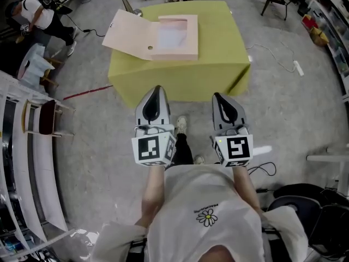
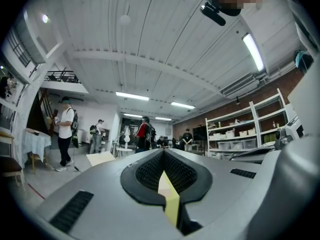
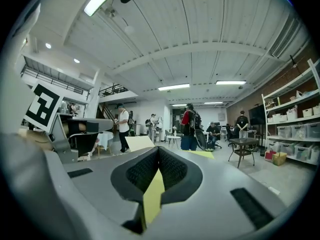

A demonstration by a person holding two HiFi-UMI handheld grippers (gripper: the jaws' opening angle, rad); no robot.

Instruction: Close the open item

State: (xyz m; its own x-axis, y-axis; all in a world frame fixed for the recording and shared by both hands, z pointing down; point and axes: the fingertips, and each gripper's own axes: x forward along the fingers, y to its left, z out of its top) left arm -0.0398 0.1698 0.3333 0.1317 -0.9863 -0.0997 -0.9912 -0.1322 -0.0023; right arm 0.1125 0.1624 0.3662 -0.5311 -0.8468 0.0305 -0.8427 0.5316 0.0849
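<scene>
A flat pale pink box [image 1: 177, 37] lies open on the yellow-green table [image 1: 218, 64], its lid [image 1: 128, 34] folded out to the left over the table's edge. Both grippers are held side by side close to the person's body, short of the table's near edge. My left gripper [image 1: 155, 89] is shut with nothing in it, and so is my right gripper [image 1: 219, 96]. In the left gripper view the left gripper [image 2: 162, 151] points level at the raised lid [image 2: 100, 158]. In the right gripper view the right gripper [image 3: 158, 148] points at the lid [image 3: 139, 143].
Several people [image 2: 65, 131] stand beyond the table. A white rack [image 1: 27, 162] and a chair [image 1: 46, 118] are at the left. Shelves with bins [image 2: 245, 131] line the right wall. A cable [image 1: 278, 59] lies on the floor, and a small dark table [image 3: 244, 149] stands at the right.
</scene>
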